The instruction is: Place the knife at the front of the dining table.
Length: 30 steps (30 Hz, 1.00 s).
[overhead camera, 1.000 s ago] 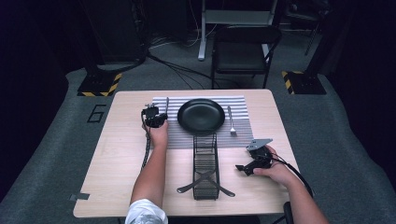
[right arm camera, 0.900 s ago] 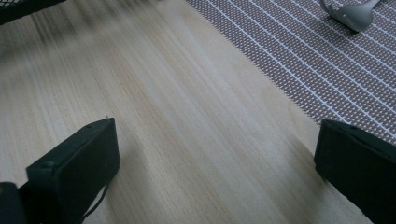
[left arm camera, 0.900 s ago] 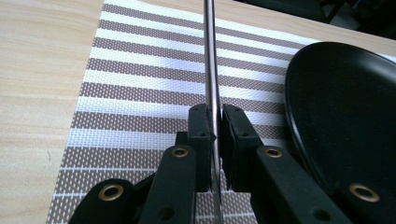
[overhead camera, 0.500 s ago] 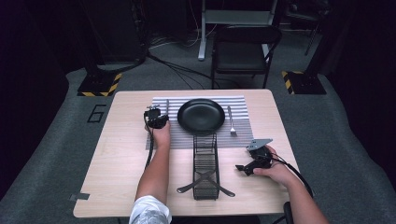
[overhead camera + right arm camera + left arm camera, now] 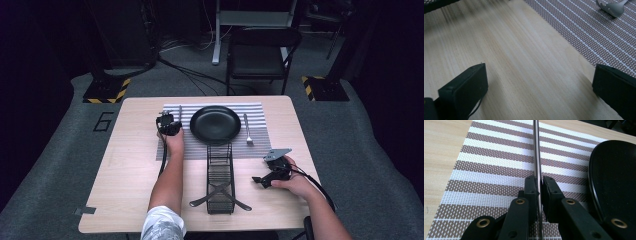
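A thin metal knife [image 5: 537, 150] stands on edge over the striped placemat [image 5: 494, 170], just left of the black plate [image 5: 616, 177]. My left gripper [image 5: 539, 186] is shut on the knife's blade-like shaft. From above, the left gripper [image 5: 168, 122] sits at the placemat's left part beside the plate [image 5: 215, 124], with the knife [image 5: 180, 111] pointing away. A fork [image 5: 247, 129] lies on the mat right of the plate. My right gripper [image 5: 260, 181] rests low over bare wood, open and holding nothing. The right gripper [image 5: 540, 82] faces the placemat [image 5: 586, 30] and the fork's tines [image 5: 614, 7].
A black wire rack [image 5: 220, 175] stands in the table's middle front, between my two forearms. A dark folding chair [image 5: 260, 50] stands beyond the table's far edge. Cables trail from both grippers toward the front edge.
My left gripper has shifted slightly right, toward the plate, still holding the knife. The right gripper has stayed where it was.
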Each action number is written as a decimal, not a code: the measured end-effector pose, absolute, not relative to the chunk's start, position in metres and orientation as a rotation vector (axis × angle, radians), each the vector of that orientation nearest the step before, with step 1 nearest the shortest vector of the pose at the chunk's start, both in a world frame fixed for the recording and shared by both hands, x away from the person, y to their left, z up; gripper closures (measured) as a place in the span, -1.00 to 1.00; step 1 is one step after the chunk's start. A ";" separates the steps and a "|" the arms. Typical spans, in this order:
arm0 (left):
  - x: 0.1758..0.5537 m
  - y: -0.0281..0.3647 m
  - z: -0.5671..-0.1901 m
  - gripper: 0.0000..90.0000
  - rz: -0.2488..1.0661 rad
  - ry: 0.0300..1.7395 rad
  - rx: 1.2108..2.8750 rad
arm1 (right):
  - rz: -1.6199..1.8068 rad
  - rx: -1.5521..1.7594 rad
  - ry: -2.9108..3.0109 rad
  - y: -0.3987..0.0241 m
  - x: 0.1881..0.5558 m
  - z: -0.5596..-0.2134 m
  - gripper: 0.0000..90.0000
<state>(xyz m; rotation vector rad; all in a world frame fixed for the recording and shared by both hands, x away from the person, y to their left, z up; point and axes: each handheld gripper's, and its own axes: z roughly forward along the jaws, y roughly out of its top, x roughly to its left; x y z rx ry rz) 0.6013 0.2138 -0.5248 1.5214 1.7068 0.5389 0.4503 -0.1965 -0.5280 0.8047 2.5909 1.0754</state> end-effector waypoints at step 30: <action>0.575 0.244 -0.493 0.42 0.531 1.661 1.563 | 1.074 0.791 2.594 -0.196 0.451 -0.528 -1.00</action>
